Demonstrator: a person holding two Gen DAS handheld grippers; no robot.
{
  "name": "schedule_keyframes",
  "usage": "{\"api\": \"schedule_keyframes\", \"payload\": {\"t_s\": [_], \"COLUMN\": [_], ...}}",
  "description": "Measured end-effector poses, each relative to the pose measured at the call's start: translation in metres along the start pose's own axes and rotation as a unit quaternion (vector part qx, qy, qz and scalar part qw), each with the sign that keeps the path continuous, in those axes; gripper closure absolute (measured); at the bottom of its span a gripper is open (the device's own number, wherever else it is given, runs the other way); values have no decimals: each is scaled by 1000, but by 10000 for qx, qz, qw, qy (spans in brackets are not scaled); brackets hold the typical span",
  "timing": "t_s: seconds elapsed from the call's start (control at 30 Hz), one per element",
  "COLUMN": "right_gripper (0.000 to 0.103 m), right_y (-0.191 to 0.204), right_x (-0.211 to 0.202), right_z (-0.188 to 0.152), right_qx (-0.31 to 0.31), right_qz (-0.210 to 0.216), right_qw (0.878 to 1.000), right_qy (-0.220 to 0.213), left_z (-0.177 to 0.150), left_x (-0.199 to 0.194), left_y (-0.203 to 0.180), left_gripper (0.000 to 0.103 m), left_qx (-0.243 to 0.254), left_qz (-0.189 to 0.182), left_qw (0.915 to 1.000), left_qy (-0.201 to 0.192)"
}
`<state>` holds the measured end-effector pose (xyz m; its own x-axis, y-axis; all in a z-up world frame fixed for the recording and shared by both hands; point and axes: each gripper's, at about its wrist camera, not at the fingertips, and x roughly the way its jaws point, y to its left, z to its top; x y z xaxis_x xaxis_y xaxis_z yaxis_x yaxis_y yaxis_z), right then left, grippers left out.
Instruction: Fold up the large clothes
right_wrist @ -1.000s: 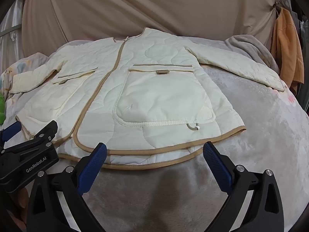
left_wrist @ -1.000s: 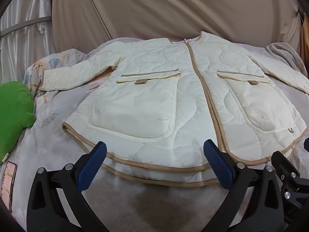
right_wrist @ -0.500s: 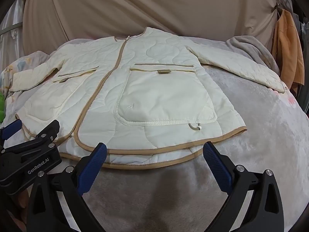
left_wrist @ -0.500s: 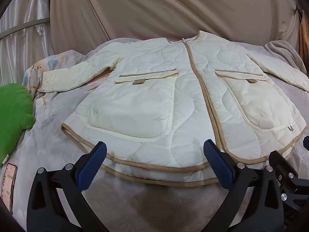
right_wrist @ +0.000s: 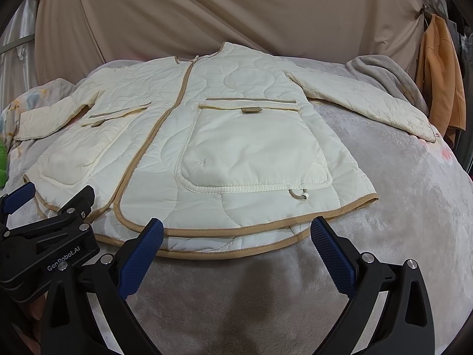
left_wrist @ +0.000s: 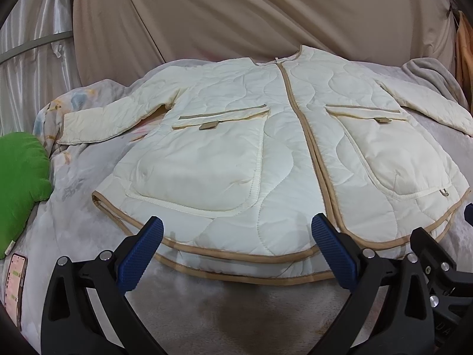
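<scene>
Left wrist view puts your left hand-held gripper [left_wrist: 236, 239] at 6 o'clock, jaws spread wide with nothing between them, the blue pads [left_wrist: 142, 256] hovering just short of the hem. The quilted cream jacket [left_wrist: 266, 153] lies front-up and spread flat on the bed [left_wrist: 207, 310], filling the middle of the frame from 9 to 3 o'clock, collar toward 12 o'clock. Its tan-trimmed zipper line [left_wrist: 307, 136] runs from the collar down to the hem at about 5 o'clock, and it is closed. A big patch pocket [left_wrist: 201, 165] sits to either side of that line. One sleeve [left_wrist: 112, 118] reaches out toward 9 o'clock, ending near a green cushion [left_wrist: 20, 183] at the frame's edge. A beige sheet [left_wrist: 236, 9] hangs behind the bed at 12 o'clock.

From the right wrist view, your right hand-held gripper [right_wrist: 236, 239] is likewise spread wide and empty at 6 o'clock, over the grey bed cover just below the hem [right_wrist: 236, 230]. The other sleeve [right_wrist: 369, 100] stretches toward 2 o'clock, its cuff near a crumpled grey blanket [right_wrist: 381, 71]. An orange garment [right_wrist: 443, 82] hangs at 2 o'clock. Your left tool shows at 8 o'clock, beside the hem.
</scene>
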<state>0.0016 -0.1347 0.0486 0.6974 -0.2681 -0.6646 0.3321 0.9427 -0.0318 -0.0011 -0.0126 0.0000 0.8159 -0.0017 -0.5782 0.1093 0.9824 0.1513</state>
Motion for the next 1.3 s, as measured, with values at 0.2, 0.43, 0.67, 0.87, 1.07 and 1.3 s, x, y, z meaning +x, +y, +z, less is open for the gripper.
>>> {"api": "schedule_keyframes", "payload": {"t_s": [0.2,0.43,0.67,0.87,1.07,1.3], "right_gripper": [5,5,5,5,5,5], "right_y": [0,2,2,2,2,2], "right_x": [0,0,0,0,0,1], "right_z": [0,0,0,0,0,0], "right_qx": [-15,-29,-35,-35,-37,-37], "right_qz": [10,3,2,-2,1,0], "right_qw": [10000,10000,10000,10000,10000,10000], "right_qy": [-17,-9,-2,-4,1,2], "left_z": [0,-1,-2,-3,-3,-3], "left_x": [0,0,1,1,1,1], "left_y": [-2,-2,-3,-3,-3,-3], "left_gripper": [5,5,5,5,5,5], "left_qx": [6,17,41,49,50,54], "left_qz": [11,4,1,-3,-4,-2], "left_qw": [10000,10000,10000,10000,10000,10000], "left_qy": [0,3,8,11,14,15]}}
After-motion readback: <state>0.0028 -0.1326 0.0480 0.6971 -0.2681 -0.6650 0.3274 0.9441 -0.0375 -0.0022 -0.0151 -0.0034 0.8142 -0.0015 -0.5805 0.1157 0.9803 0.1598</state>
